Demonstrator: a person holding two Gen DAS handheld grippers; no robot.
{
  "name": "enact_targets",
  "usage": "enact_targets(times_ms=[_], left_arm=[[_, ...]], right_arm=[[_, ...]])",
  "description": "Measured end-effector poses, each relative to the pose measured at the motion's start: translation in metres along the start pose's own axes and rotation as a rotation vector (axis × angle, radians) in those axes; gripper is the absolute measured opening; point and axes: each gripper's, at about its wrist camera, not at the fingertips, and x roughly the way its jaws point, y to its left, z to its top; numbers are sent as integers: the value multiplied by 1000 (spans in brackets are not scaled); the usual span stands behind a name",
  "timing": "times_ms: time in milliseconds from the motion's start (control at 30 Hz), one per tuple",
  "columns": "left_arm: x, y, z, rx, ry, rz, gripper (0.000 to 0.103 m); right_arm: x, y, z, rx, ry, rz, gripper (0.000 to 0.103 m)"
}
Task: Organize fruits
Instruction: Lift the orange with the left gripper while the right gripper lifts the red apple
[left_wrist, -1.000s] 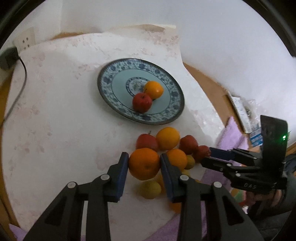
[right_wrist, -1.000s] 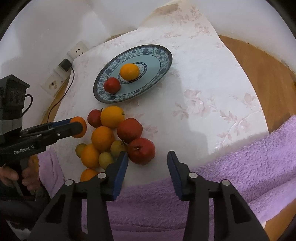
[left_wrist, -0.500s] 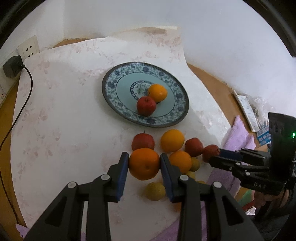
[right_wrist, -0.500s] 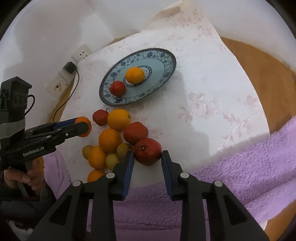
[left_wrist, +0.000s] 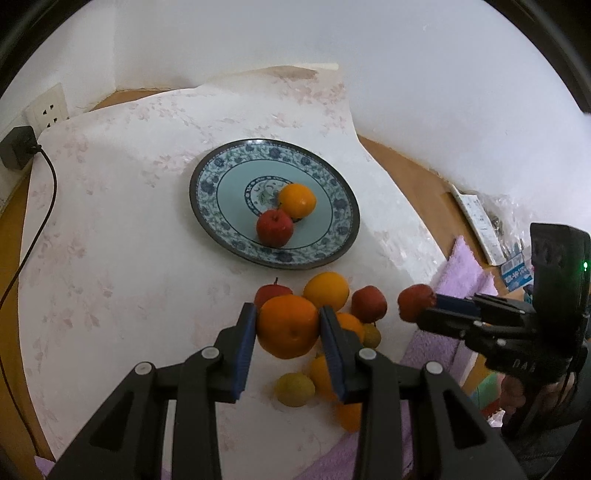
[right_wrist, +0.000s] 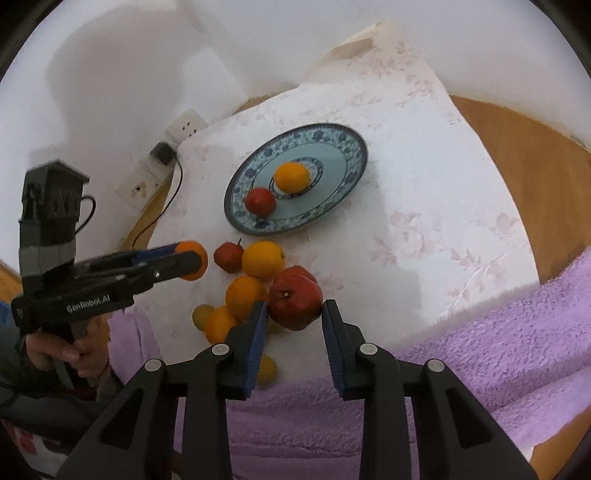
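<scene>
My left gripper (left_wrist: 288, 334) is shut on an orange (left_wrist: 287, 326) and holds it above the fruit pile (left_wrist: 332, 317). My right gripper (right_wrist: 293, 319) is shut on a red apple (right_wrist: 294, 301), lifted off the pile (right_wrist: 251, 280). The blue-patterned plate (left_wrist: 221, 173) sits beyond the pile with one orange (left_wrist: 297, 201) and one red apple (left_wrist: 274, 228) on it. The plate also shows in the right wrist view (right_wrist: 347, 147). The right gripper with its apple shows at the right of the left wrist view (left_wrist: 415, 302).
A white flowered cloth (left_wrist: 110, 240) covers the round wooden table. A purple towel (right_wrist: 480, 350) lies at the near edge. A wall socket with a black charger and cable (left_wrist: 18, 147) is at the far left. Packets (left_wrist: 476, 221) lie at the far right.
Both grippers have risen. The right gripper closed on the red apple and lifted it off the pile. The left gripper carried its orange up and toward the plate.
</scene>
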Motion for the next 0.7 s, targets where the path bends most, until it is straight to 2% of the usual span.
enact_targets(times_ms=[133, 233, 267, 300, 367, 433, 567, 600, 667, 700], left_arm=[[-2, 4, 1, -8, -8, -4, 36], [-2, 5, 2, -6, -11, -1, 36], [-3, 5, 3, -5, -12, -2, 36], [-2, 6, 4, -4, -13, -1, 36], [-2, 7, 6, -2, -14, 0, 36], [-3, 8, 9, -2, -21, -4, 36], [-3, 8, 12, 0, -22, 1, 36], [-3, 9, 12, -2, -23, 0, 36], [-3, 9, 12, -9, -25, -3, 36], [-2, 10, 11, -11, -24, -5, 36]], right_arm=[[-1, -11, 1, 60, -1, -15, 32], [-3, -11, 3, 40, -14, -49, 30], [-4, -9, 5, 29, -21, -48, 27], [-5, -8, 7, 24, -23, -41, 18], [-5, -6, 10, 14, -29, -38, 16], [-3, -4, 13, 1, -25, -34, 7], [4, -3, 14, -12, -4, -58, 6], [4, -4, 13, -7, -1, -56, 12], [5, -7, 9, 7, 7, -85, 33], [7, -9, 7, 20, 13, -97, 50]])
